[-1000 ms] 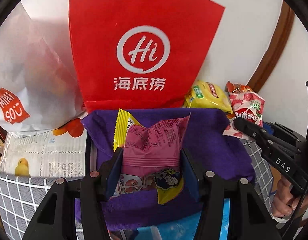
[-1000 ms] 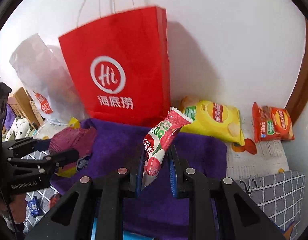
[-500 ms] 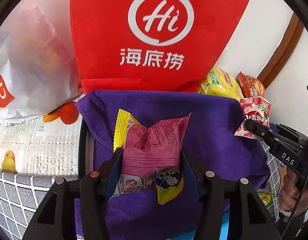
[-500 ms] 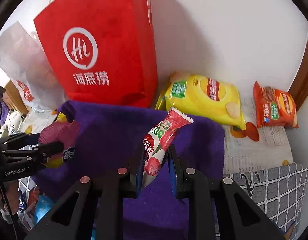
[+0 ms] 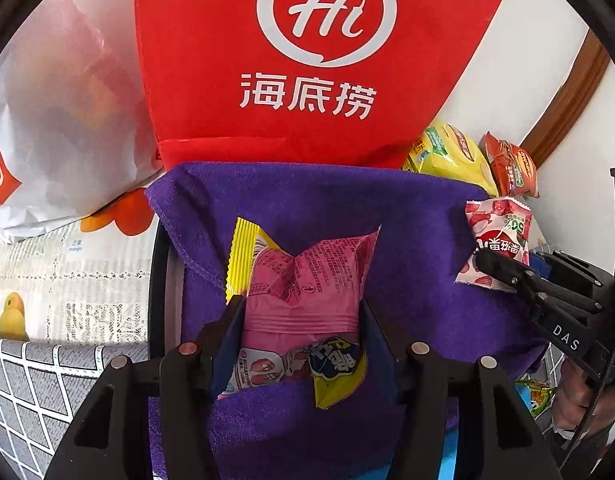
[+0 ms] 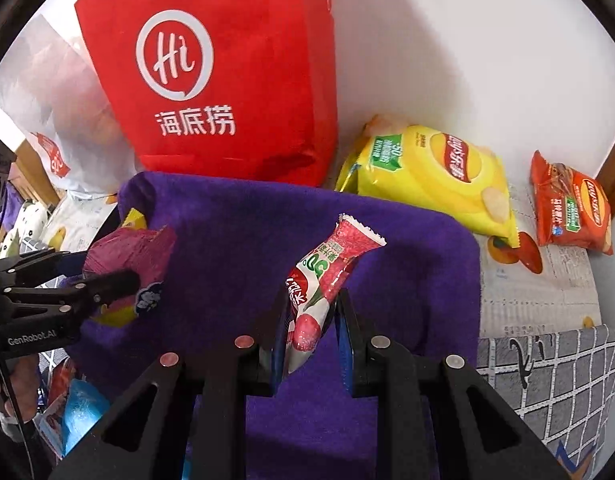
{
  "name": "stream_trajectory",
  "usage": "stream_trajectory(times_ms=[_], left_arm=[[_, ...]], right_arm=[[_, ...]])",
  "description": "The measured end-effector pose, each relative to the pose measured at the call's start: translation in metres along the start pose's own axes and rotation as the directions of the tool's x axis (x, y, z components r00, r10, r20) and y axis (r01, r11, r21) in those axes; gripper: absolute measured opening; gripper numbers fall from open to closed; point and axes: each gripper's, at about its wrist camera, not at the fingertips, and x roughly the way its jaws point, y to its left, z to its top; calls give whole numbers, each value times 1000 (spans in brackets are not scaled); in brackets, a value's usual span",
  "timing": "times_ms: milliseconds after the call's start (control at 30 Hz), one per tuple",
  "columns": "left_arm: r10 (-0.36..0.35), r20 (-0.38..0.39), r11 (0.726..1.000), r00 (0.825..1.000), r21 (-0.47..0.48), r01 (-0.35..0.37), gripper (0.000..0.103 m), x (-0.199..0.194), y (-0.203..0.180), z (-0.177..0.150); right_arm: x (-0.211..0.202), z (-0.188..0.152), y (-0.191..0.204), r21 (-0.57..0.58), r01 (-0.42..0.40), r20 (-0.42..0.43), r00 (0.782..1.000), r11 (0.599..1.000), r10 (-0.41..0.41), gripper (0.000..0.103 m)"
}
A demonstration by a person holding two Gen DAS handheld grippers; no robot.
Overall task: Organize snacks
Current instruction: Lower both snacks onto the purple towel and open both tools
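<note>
Snacks are mid-sort here, with two of them in the air and several others not yet dealt with. The left gripper [image 5: 301, 316] pinches a pink snack packet [image 5: 307, 280] with yellow edges, its jaws pressed against the packet's sides, and holds it above the purple towel [image 5: 407, 232]. The right gripper [image 6: 311, 320] is clamped thin on a red-and-white lychee jelly pouch [image 6: 327, 276], which stands tilted up out of the jaws over the same towel. Both packets hang just in front of the red paper bag [image 6: 227, 80] that stands upright against the white wall; I judge that bag, or the towel-covered spot before it, to be where they are headed, though the pictures do not settle which.

Little looks finished. A yellow bag of potato chips [image 6: 435, 176] lies on the desk to the right of the red bag, touching the towel's far corner, and an orange chip packet [image 6: 571, 208] lies further right near the wooden trim, apart from the yellow one. More wrappers, one blue [image 6: 79, 412], show low at the left edge of the right wrist view, below the towel; what they are is too small to tell. A white plastic shopping bag [image 5: 55, 120] slumps left of the red one; its contents are hidden.

So, as a judgement: two snacks in hand to be placed, at least two loose on the desk, some more below
</note>
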Motion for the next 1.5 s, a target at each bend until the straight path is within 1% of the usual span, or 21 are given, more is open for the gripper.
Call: stream_trajectory(times_ms=[100, 200, 333, 667, 733, 767, 800, 833, 867, 900, 967, 1033, 1133, 1200, 1233, 1333, 1433, 1500], left_arm=[[3, -2, 1000, 1000, 5, -3, 57, 1, 0, -1], [2, -3, 1000, 1000, 4, -2, 57, 1, -1, -1], [0, -4, 1000, 1000, 2, 0, 58, 1, 1, -1], [-20, 1, 1000, 1000, 5, 20, 61, -4, 1, -2], [-17, 0, 1000, 1000, 3, 17, 62, -5, 2, -2], [-17, -1, 1000, 1000, 3, 17, 62, -5, 2, -2], [-18, -2, 1000, 1000, 2, 18, 62, -6, 2, -1], [-21, -3, 1000, 1000, -1, 21, 63, -6, 3, -1], [-29, -4, 1000, 1000, -9, 29, 65, -7, 4, -1], [-39, -3, 999, 999, -15, 39, 67, -8, 5, -1], [-55, 14, 998, 998, -21, 55, 79, -13, 5, 0], [-44, 53, 999, 998, -10, 44, 82, -21, 3, 0], [-30, 78, 1000, 996, 11, 29, 83, -29, -2, -1], [-25, 84, 1000, 996, 14, 24, 83, -33, -2, 0], [-21, 90, 1000, 996, 16, 20, 83, -36, -3, 0], [-2, 100, 1000, 995, 19, 0, 83, -43, -4, 0], [13, 127, 1000, 992, 27, -16, 83, -52, -7, 0], [13, 151, 999, 988, 39, -19, 83, -61, -10, 0]], right_arm=[[1, 0, 0, 1, 11, -8, 1000, 1000, -11, 22], [3, 0, -2, 16, 2, -31, 1000, 1000, -1, 22], [5, -1, -1, 12, 7, -42, 999, 1000, -7, 22], [4, 1, 4, 7, -23, -38, 999, 1000, 23, 24], [4, 1, 5, 2, -25, -44, 999, 1000, 26, 26], [3, 2, 5, 1, -26, -42, 999, 1000, 26, 31], [2, 3, 5, 3, -28, -36, 999, 1000, 28, 40], [-1, 4, 5, 7, -33, -25, 999, 999, 33, 45], [-4, 4, 5, 12, -39, -12, 999, 999, 40, 54], [-7, 5, 4, 17, -46, 0, 999, 999, 46, 59], [-15, 6, 1, 29, -58, 21, 998, 998, 57, 61], [-21, 8, -1, 39, -67, 34, 997, 997, 66, 62], [-29, 9, -1, 41, -67, 45, 997, 997, 65, 65], [-33, 10, 0, 43, -46, 41, 998, 998, 44, 74], [-35, 11, 2, 47, -28, 35, 999, 998, 26, 76], [-41, 12, 5, 65, -15, 21, 1000, 998, 13, 76], [-50, 6, 7, 95, 0, 32, 999, 996, -3, 77], [-56, 1, 10, 93, 28, 19, 999, 995, -30, 83]])
